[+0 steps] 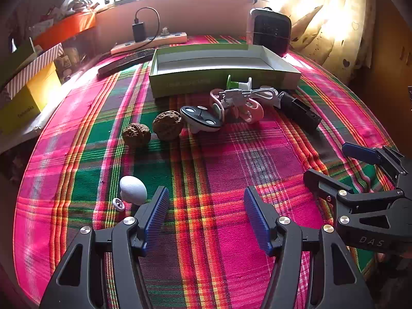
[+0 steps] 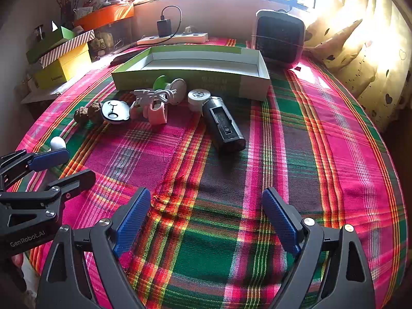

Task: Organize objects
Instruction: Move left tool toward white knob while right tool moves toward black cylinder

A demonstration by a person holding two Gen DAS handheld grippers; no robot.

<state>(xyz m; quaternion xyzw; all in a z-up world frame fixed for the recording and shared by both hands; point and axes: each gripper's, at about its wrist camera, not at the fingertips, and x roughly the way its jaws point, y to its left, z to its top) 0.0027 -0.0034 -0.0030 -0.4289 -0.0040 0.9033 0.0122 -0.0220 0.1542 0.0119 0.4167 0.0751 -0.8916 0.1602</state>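
Both the left gripper and the right gripper are hanging spread and empty over the near part of the plaid cloth. Nothing is sitting in the green box at the far side yet, so sorting looks unstarted. The black device, 2 walnuts and white egg are lying loose; next, 1 gripper probably needs lowering around an item.
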